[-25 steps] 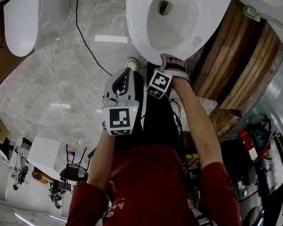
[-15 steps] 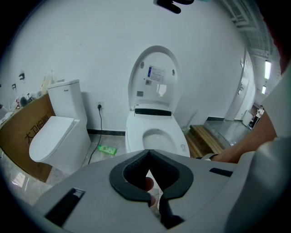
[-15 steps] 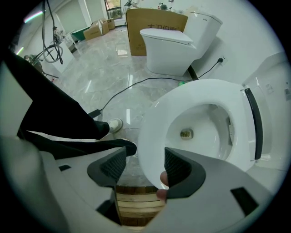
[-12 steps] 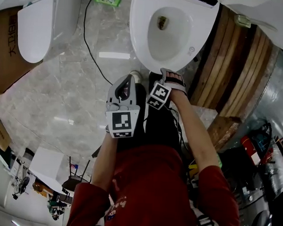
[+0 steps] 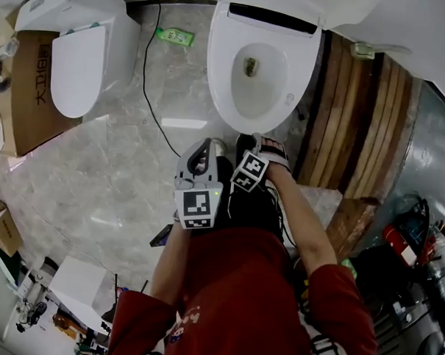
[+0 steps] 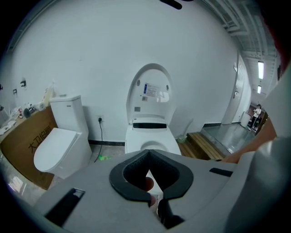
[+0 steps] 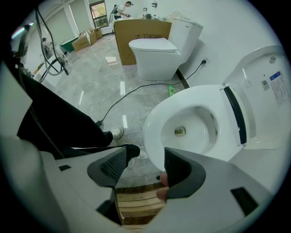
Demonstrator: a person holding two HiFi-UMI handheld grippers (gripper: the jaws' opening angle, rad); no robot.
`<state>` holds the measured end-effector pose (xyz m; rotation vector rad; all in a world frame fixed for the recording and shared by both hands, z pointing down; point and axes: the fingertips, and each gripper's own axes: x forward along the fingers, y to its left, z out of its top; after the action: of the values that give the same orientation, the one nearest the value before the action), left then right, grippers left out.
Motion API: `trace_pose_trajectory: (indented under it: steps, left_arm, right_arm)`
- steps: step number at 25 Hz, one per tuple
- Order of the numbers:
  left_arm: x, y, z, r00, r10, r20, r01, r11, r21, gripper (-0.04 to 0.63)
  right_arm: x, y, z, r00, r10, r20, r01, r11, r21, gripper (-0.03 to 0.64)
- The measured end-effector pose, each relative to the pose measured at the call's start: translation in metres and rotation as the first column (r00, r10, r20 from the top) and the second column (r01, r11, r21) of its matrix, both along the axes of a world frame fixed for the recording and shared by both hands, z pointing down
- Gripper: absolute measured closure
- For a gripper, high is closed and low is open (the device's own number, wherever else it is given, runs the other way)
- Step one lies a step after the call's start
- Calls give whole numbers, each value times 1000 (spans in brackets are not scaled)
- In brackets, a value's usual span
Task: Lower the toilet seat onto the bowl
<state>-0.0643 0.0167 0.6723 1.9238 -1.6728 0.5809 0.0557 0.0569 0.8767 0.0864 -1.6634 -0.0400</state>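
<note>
Grey marble floor shows wider than a second ago: the head has drawn back, so the whole bowl [image 5: 260, 72] is in view. The seat [image 6: 152, 88] stands upright at the wall, not yet lowered. The left gripper [image 6: 148, 154] is closed on nothing. The right gripper [image 7: 143, 166] gapes empty near the rim. Wooden boards [image 5: 354, 120] crowd the right side, and a cable [image 5: 149, 81] crosses the open floor to the left.

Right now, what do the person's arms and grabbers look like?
The left hand-held gripper and right hand-held gripper are light grey with dark ribbed pads. Each carries a cube with black-and-white square markers. The person wears red sleeves.
</note>
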Motion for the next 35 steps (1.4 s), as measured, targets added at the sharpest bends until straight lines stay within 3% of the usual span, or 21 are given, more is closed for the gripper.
trace_pose_trajectory:
  steps: [10,19,24,35]
  left_arm:
    - [8,5,-46,999,36,-6,-36,996,87,583]
    - [17,1,-89,997,82,3,-82,980,181,584]
    - [19,0,-115,995,103,12,-103,967,234,583]
    - [9,-2,-177,993,103,48,-114,925,362,583]
  right_arm:
    - [7,2,-59,985,158,66,-161,986,44,376]
    - [8,-5,-120,940,282,190,-304,948,96,376]
    - [6,-10,-159,902,332,276,-376,919,122,376]
    - [-1,-36,-241,771,407,489,-537,828,158,376]
